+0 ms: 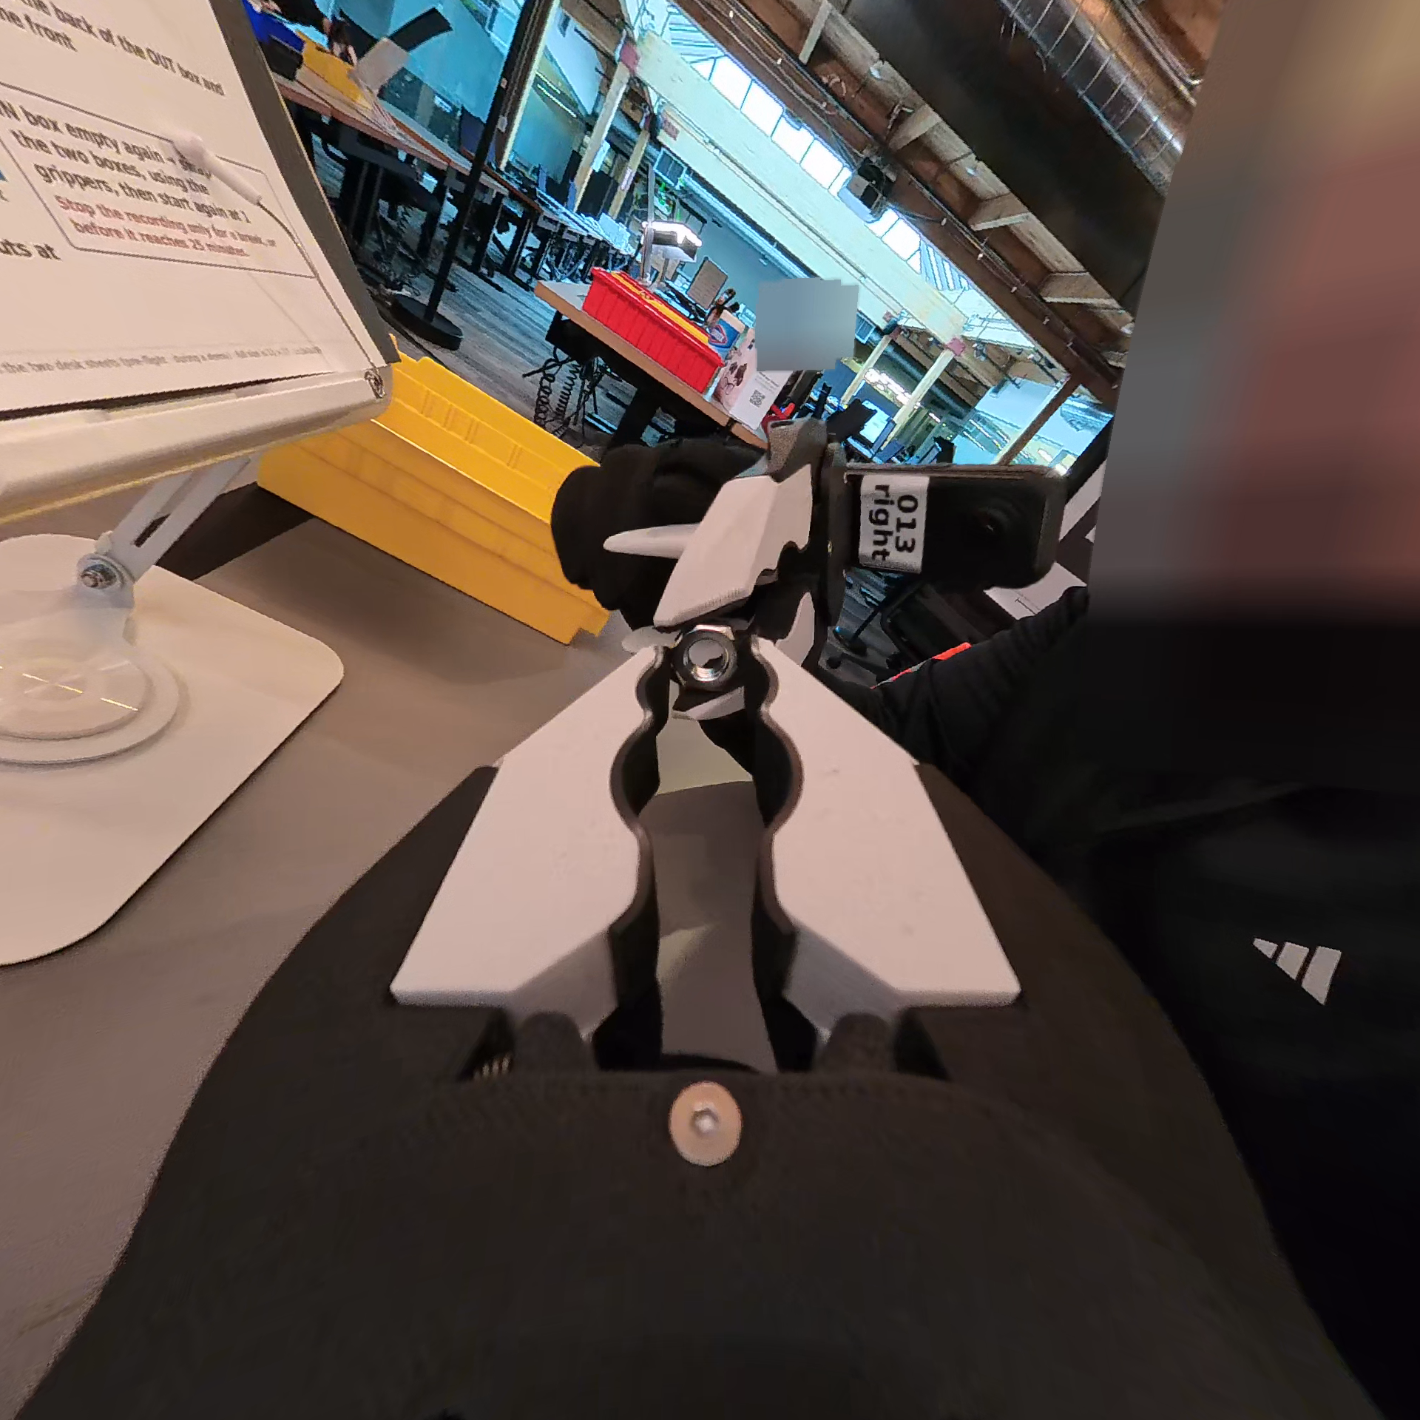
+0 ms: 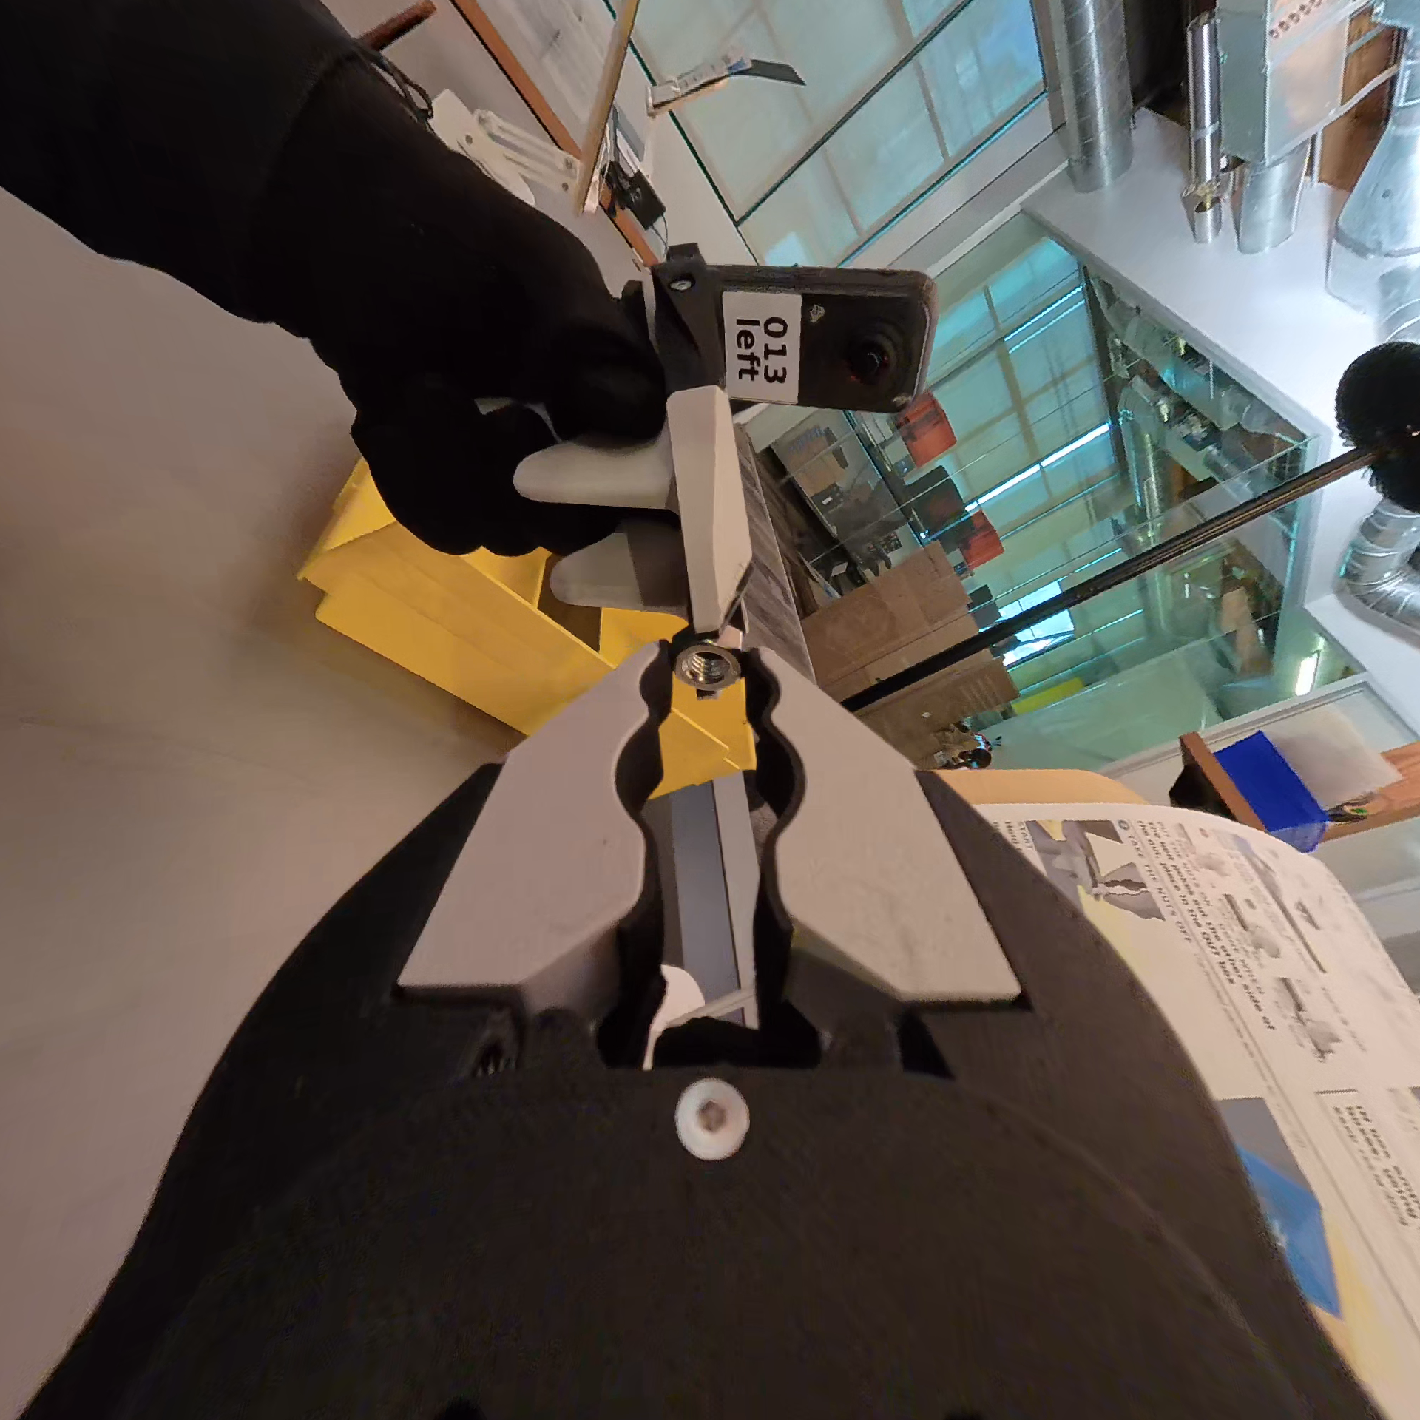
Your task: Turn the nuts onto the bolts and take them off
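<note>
A small silver hex nut (image 1: 703, 661) sits between the fingertips of my left gripper (image 1: 705, 657), with its threaded hole facing the camera. My right gripper (image 1: 703, 622), held by a black-gloved hand (image 1: 630, 522), meets it from the far side, with one fingertip above the nut and one below. In the right wrist view the nut (image 2: 707, 667) sits between the tips of my right gripper (image 2: 705, 662). My left gripper (image 2: 711, 641) comes down onto the nut from above, held by a gloved hand (image 2: 461, 346). Both grippers look shut on this one nut. No bolt is in view.
Stacked yellow bins (image 1: 430, 492) stand on the grey table (image 1: 384, 807) behind the grippers, and also show in the right wrist view (image 2: 461, 615). A white stand (image 1: 154, 768) holds an instruction sheet at the left. A person's black clothing (image 1: 1229, 845) fills the right. A printed sheet (image 2: 1229, 999) lies at the right. The tips of both grippers are at nearly the same place.
</note>
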Motion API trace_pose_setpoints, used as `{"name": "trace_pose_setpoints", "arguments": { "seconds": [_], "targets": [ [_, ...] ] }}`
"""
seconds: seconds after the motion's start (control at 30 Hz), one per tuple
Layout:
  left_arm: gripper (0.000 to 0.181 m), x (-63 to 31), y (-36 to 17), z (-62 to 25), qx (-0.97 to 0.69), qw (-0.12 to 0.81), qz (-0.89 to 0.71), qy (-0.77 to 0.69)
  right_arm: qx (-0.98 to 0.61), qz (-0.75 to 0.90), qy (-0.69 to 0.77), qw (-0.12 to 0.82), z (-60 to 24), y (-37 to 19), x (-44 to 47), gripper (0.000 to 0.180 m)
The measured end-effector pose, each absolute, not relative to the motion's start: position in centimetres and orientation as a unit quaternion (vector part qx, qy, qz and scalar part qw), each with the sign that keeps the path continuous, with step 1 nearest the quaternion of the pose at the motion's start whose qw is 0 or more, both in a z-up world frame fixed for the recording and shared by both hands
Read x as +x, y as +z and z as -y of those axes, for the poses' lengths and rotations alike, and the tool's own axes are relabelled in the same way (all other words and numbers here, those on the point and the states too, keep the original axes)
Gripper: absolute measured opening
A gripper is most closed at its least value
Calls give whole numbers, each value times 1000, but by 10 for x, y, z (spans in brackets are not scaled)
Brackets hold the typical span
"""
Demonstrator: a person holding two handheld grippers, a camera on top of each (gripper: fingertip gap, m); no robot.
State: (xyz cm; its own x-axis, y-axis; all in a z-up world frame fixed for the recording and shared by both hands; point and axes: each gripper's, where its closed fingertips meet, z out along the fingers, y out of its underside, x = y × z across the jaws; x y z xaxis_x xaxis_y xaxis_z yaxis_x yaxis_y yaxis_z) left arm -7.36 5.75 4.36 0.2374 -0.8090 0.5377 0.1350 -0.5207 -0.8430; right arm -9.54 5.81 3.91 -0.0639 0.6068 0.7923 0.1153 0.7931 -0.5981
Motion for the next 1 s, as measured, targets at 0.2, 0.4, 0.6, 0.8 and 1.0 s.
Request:
{"name": "trace_pose_setpoints", "arguments": {
  "seconds": [0.2,0.4,0.6,0.8,1.0],
  "targets": [
    [17,-73,43,-56,-663,409,-250,-575,-248,708,172,638,-56,39,-96,15],
    [20,-74,45,-60,-655,417,-238,-584,-264,709,191,625,-57,38,-95,15],
    [36,-83,38,-75,-686,447,-221,-529,-322,739,208,554,-79,20,-77,16],
    [39,-73,3,-82,-746,426,-255,-444,-449,789,170,385,-125,-44,-25,16],
    [37,-67,-18,-85,-771,406,-266,-412,-530,811,141,202,-136,-123,19,16]
  ]
}}
